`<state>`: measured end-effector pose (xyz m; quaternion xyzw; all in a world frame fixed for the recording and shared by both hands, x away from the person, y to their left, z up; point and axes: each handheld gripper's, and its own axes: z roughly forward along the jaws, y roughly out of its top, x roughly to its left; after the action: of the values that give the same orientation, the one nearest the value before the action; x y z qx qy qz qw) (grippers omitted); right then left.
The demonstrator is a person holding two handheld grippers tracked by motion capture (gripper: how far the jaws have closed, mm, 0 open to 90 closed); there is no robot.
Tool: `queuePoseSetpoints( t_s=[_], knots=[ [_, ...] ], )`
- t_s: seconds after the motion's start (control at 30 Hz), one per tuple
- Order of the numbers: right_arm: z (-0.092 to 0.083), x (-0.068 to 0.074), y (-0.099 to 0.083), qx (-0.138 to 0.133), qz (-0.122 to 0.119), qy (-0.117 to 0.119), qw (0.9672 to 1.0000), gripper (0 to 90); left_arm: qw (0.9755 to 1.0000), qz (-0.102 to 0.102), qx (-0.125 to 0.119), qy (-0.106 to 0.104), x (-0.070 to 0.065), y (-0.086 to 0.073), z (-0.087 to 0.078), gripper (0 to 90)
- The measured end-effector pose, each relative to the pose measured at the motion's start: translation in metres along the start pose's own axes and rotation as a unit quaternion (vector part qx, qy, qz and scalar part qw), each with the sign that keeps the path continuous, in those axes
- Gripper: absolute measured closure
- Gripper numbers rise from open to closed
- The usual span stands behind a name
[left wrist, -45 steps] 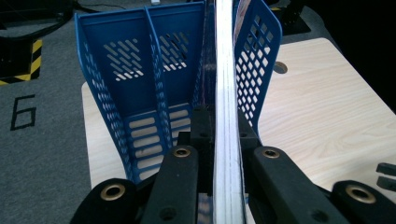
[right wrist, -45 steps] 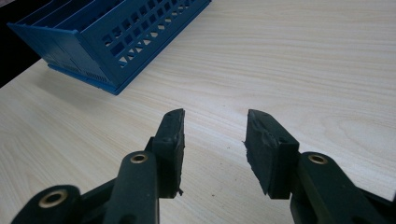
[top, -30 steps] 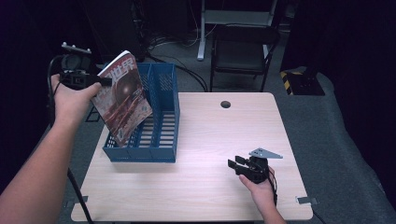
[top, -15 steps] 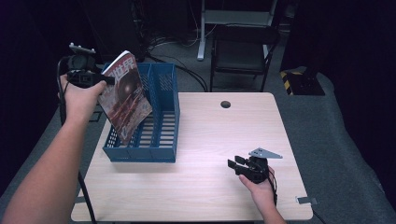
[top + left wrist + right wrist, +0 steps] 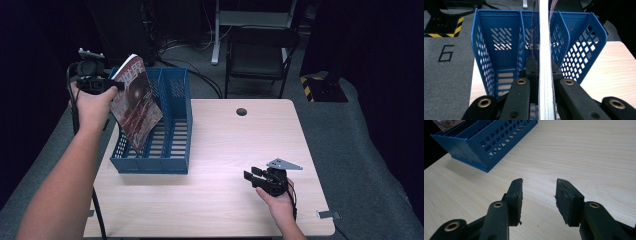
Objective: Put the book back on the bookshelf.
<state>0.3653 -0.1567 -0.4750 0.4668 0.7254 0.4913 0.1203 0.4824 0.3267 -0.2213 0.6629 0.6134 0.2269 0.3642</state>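
Two claws: we held one in each hand.
Left claw (image 5: 116, 86): pinched the magazine (image 5: 136, 107), tilted over the blue file rack (image 5: 172, 150).
Right claw (image 5: 538, 195): spread, empty, above the counter (image 5: 225, 140).

Left hand-held gripper (image 5: 117, 86) carried magazine (image 5: 136, 102) leftward, lower over blue rack (image 5: 172, 120).

This looks like a lab or recording room rather than a home. A light wood table (image 5: 220, 150) stands on grey carpet (image 5: 350, 150), ringed by dark curtains. At the far side a black chair (image 5: 257, 55) sits by a stand with loose cables. Yellow-black hazard tape (image 5: 320, 82) and a painted number six (image 5: 446, 53) mark the floor.
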Motion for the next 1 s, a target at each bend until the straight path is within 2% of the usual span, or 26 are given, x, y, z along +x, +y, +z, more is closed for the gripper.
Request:
queuePoseSetpoints(
  t_s=[0.3,0.53,0.77,0.93,1.0],
  knots=[
    [0.000,0.000,0.000,0.001,-0.001,0.001,1.0000,57.0,1.0000,-0.003,0.004,0.007,-0.001,-0.002,0.008,83.9],
    [0.000,0.001,0.000,0.004,0.000,0.001,1.0000,57.0,1.0000,-0.004,-0.005,0.007,-0.002,-0.006,0.017,83.9],
    [0.001,0.002,-0.001,0.004,0.000,0.000,1.0000,57.0,1.0000,0.002,0.001,0.006,-0.004,-0.012,0.027,83.9],
    [0.001,0.001,0.000,0.004,-0.001,0.003,1.0000,57.0,1.0000,-0.003,0.007,0.004,-0.006,-0.016,0.034,83.9],
    [0.000,0.001,0.000,0.002,-0.003,0.003,1.0000,57.0,0.9999,0.004,0.010,0.005,-0.006,-0.017,0.037,83.9]
  ],
)
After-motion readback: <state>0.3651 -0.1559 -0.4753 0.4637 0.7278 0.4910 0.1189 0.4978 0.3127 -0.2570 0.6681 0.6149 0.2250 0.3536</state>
